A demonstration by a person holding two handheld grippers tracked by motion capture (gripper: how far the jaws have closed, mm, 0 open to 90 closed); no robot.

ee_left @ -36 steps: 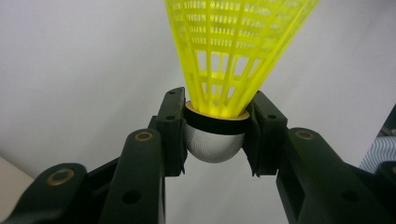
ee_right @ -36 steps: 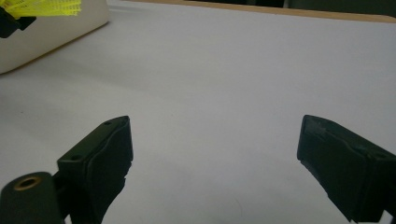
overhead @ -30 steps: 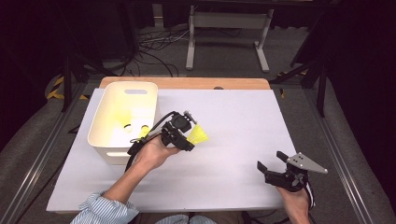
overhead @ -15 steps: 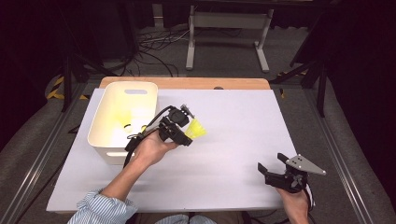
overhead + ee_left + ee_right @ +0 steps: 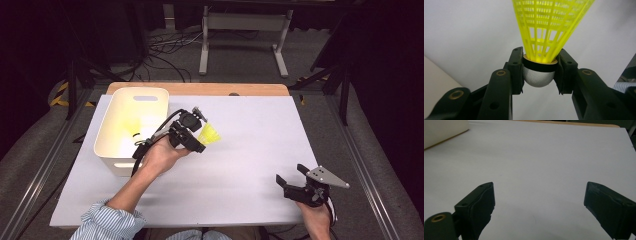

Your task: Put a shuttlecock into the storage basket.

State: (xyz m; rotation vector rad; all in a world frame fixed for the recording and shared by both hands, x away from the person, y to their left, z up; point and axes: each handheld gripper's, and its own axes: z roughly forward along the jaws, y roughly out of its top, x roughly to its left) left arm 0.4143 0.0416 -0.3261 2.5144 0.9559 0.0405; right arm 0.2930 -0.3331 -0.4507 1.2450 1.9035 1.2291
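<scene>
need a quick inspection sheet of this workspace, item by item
surface: white table top, wooden strip at the far edge, bare in the middle
job's things: yellow shuttlecock, clamped at its white cork; cream bin at left, something yellow inside, too blurred to tell
clutter: nothing seen
grippers: left gripper shut on the shuttlecock, beside the bin; right gripper open, nothing between its fingers, near the table's right front corner
cables: black cable trails from the left gripper past the bin; more cables on the floor beyond the table
surroundings: dark room, grey floor, metal stand behind the table
</scene>
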